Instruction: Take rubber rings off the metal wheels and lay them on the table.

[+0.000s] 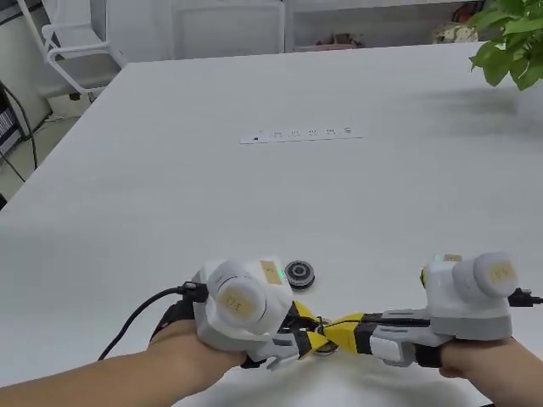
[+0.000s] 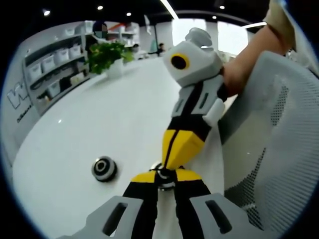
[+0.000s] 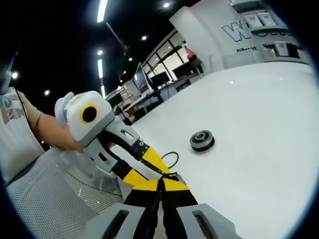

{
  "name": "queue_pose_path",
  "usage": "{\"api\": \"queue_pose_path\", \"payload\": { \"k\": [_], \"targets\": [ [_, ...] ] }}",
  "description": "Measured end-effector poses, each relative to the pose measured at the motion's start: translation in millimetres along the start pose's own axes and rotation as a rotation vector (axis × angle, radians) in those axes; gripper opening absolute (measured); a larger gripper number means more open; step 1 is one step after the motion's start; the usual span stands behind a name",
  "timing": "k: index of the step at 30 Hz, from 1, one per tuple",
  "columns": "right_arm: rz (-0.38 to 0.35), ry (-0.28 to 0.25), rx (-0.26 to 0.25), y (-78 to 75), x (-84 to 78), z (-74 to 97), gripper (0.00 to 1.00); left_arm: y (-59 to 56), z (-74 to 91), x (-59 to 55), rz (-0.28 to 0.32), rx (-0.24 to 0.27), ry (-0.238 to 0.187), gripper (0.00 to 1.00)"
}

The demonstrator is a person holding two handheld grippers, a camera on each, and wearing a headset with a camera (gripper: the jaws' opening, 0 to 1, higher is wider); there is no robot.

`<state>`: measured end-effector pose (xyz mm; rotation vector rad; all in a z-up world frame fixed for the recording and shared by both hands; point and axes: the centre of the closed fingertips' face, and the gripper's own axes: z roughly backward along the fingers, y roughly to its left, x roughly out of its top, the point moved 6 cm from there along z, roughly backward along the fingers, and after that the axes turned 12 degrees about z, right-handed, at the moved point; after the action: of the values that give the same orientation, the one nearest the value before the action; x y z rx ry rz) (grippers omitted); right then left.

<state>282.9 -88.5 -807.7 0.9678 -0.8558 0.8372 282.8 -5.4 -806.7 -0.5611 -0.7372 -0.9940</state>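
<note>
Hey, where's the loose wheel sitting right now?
In the head view the loose wheel lies on the table near its front edge, just beyond where the left gripper and right gripper meet tip to tip.

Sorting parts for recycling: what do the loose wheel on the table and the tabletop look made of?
Wheel: bright silvery hub, likely metal, ringed by a matte black band, probably rubber. Tabletop: smooth white, faintly glossy, showing small light glints; laminate perhaps.

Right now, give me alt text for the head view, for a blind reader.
The left gripper and right gripper meet tip to tip at the near edge of the table. A black-ringed metal wheel lies just beyond them.
</note>
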Motion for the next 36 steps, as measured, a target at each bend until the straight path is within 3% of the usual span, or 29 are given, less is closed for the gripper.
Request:
{"api": "queue_pose_path", "payload": {
  "k": [2, 21, 36],
  "targets": [
    [0.023, 0.018, -0.01, -1.2, -0.8, 0.0, 0.0, -0.1, 0.0, -0.2, 0.001, -0.001, 0.0, 0.12],
    [0.001, 0.018, -0.031, -8.9, -8.1, 5.6, 0.0, 0.6, 3.0, 0.4, 0.015, -0.01, 0.008, 0.15],
    [-0.002, -0.001, -0.024, -10.5, 0.6, 9.6, 0.0, 0.5, 26.7, 7.8, 0.056, -0.024, -0.021, 0.23]
  ]
}}
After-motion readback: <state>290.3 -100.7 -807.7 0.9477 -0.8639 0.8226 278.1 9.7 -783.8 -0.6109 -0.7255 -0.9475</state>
